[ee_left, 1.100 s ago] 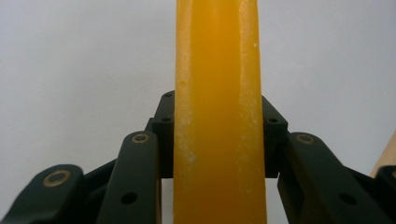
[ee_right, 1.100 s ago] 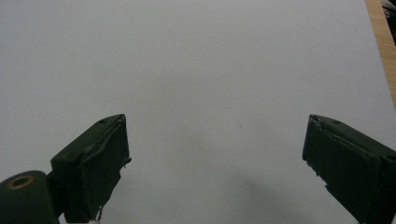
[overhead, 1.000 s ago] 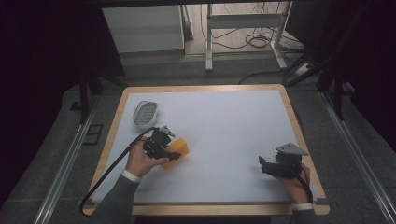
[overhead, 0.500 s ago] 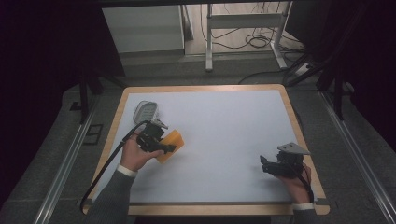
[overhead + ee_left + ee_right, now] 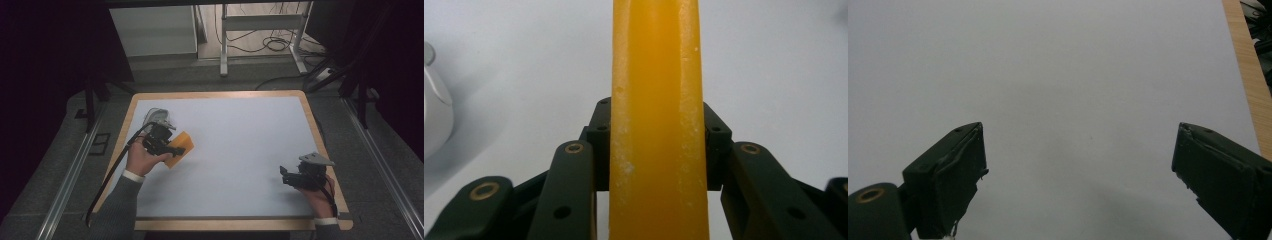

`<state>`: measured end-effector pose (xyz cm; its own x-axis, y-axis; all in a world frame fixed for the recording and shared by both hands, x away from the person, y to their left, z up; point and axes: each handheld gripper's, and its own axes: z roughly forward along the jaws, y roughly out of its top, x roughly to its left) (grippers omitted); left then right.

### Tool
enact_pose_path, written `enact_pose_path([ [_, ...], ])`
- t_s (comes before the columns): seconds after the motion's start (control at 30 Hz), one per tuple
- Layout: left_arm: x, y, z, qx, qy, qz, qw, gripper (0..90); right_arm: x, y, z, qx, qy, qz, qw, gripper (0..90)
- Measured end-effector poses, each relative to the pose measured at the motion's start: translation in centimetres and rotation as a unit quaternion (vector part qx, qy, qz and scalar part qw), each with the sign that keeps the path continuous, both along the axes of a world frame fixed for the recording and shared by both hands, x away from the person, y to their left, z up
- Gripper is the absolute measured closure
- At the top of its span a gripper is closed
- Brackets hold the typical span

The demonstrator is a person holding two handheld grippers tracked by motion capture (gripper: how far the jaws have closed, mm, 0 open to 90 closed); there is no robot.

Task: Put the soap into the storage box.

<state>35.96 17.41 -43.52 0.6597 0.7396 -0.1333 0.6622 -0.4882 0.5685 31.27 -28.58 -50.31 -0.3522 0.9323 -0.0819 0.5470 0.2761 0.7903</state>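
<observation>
A flat orange-yellow sponge block (image 5: pixel 181 148) is clamped in my left gripper (image 5: pixel 172 149) over the left part of the white table top. In the left gripper view the sponge block (image 5: pixel 656 115) stands edge-on between the two black jaws, which press on both its sides. My right gripper (image 5: pixel 286 176) rests low at the table's right front, held by a hand. In the right gripper view its jaws stand wide apart, the right gripper (image 5: pixel 1078 165) open over bare white surface with nothing between them.
A small pale bowl-like container (image 5: pixel 159 117) sits just beyond the left hand, its white curved edge (image 5: pixel 436 117) at the left of the left gripper view. The wooden table rim (image 5: pixel 320 130) borders the white mat. Metal rails and cables lie past the table.
The left hand has carried the orange sponge block up and toward the far left, closer to the pale container. The right hand and its gripper have stayed where they were.
</observation>
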Motion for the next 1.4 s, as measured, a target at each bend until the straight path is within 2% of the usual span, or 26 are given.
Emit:
enact_pose_path([
  [0.23,0.2,0.4,0.3,-0.006,-0.003,0.007,0.9999,60.9,0.0,0.1,0.0,-0.002,0.000,0.001,1.0000,7.3],
  [1.4,2.0,1.5,2.2,0.003,-0.012,0.023,0.9996,60.8,0.1,-0.1,-0.3,-0.006,0.004,-0.001,1.0000,7.3],
])
